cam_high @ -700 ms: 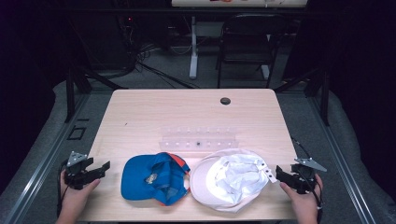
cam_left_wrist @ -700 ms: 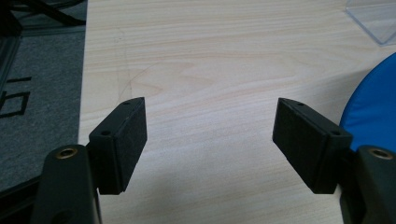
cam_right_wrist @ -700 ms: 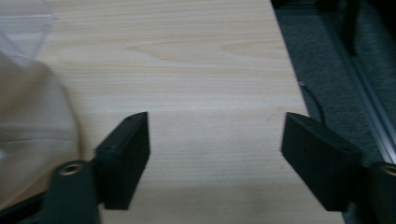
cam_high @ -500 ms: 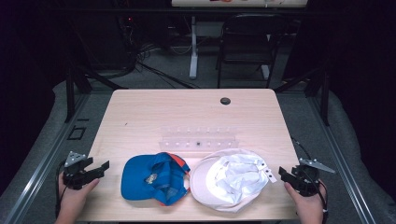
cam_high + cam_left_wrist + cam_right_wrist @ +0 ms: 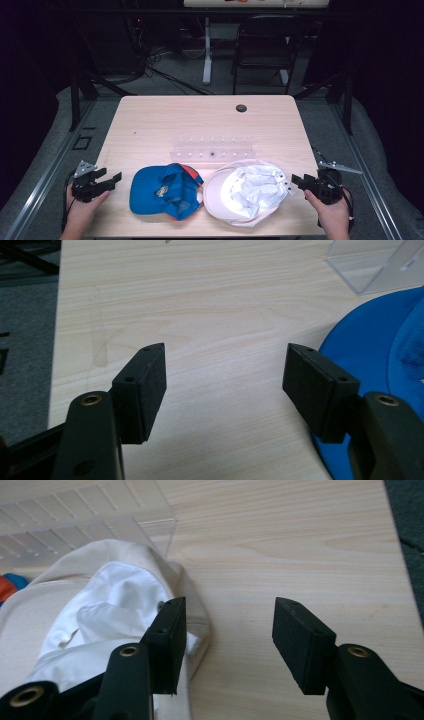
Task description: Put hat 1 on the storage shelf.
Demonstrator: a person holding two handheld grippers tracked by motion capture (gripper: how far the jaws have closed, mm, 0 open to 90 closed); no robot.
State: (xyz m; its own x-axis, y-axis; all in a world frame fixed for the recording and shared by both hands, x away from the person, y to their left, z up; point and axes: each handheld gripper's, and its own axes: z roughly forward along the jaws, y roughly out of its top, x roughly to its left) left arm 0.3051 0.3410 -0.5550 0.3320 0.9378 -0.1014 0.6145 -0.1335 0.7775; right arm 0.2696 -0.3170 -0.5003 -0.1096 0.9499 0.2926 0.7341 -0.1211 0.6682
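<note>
A blue cap (image 5: pixel 162 192) with an orange patch lies upside down at the front middle of the wooden table (image 5: pixel 200 125); its brim (image 5: pixel 370 350) shows at the right of the left gripper view. Next to it on the right lies a white and cream cap (image 5: pixel 247 192), inside up, also in the right gripper view (image 5: pixel 100 615). My left gripper (image 5: pixel 114 179) is open, just left of the blue cap, holding nothing (image 5: pixel 225 377). My right gripper (image 5: pixel 296 179) is open at the white cap's right edge, its jaws empty (image 5: pixel 227 630).
A clear plastic rack (image 5: pixel 212 148) with small slots stands behind the two caps, also seen in the gripper views (image 5: pixel 75 527) (image 5: pixel 372 262). A dark round hole (image 5: pixel 241 108) sits near the table's far edge. A chair (image 5: pixel 262 50) stands beyond the table.
My right gripper has drawn slightly back toward the front right corner. The left gripper has shifted a little toward the front edge. Both caps lie as before.
</note>
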